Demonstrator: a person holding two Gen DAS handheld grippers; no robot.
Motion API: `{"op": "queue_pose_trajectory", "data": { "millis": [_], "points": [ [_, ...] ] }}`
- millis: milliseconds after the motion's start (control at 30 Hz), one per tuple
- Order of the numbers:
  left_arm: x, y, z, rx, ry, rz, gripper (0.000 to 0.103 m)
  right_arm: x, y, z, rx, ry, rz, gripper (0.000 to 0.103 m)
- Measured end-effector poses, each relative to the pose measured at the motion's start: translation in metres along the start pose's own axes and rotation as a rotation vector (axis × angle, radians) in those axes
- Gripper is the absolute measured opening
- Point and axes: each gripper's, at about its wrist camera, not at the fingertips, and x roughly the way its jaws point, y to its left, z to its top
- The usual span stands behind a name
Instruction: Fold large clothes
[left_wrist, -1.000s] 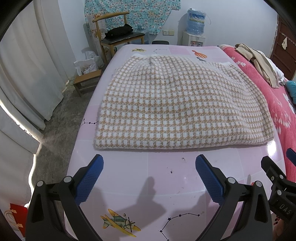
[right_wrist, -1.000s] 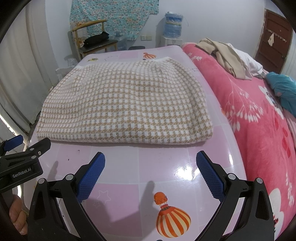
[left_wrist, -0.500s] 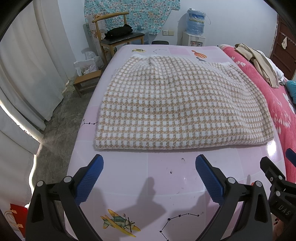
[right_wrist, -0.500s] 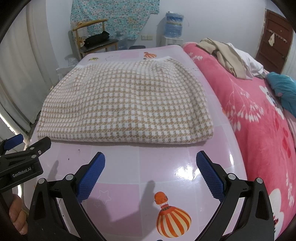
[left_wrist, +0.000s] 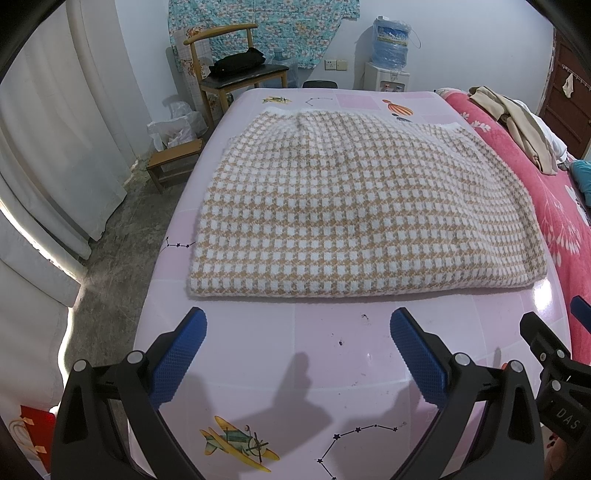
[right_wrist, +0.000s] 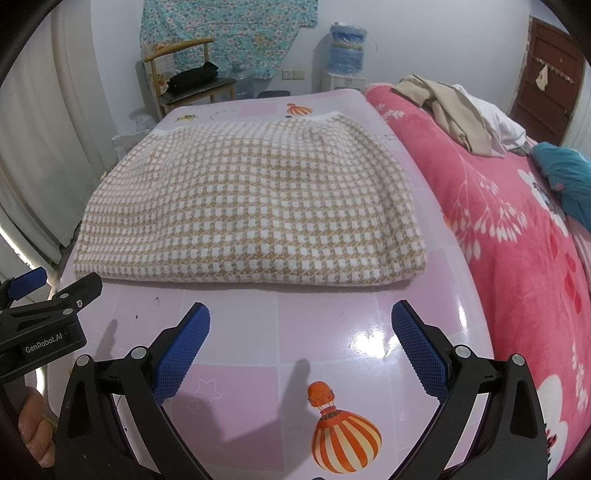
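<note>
A tan and white houndstooth knit garment (left_wrist: 354, 206) lies folded flat on the pink table (left_wrist: 295, 354); it also shows in the right wrist view (right_wrist: 251, 206). Its near folded edge runs across just beyond both grippers. My left gripper (left_wrist: 297, 325) is open and empty, held above the bare table short of that edge. My right gripper (right_wrist: 301, 317) is open and empty too, beside the left one, whose body shows at the left of the right wrist view (right_wrist: 40, 332). The right gripper's tip shows in the left wrist view (left_wrist: 546, 343).
A bed with a red floral blanket (right_wrist: 517, 240) adjoins the table on the right, with beige clothes (right_wrist: 450, 110) and a teal item (right_wrist: 569, 177) on it. A wooden chair (left_wrist: 236, 70), small stool (left_wrist: 173, 162), water dispenser (left_wrist: 388, 59) and curtains (left_wrist: 48, 147) stand beyond and left.
</note>
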Motion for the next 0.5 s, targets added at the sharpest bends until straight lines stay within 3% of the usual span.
{"op": "queue_pose_trajectory", "data": {
  "millis": [500],
  "points": [
    [0.0024, -0.0004, -0.0012, -0.005, 0.008, -0.001, 0.098, 0.0001, -0.0022, -0.0006, -0.001, 0.001, 0.002, 0.095]
  ]
}}
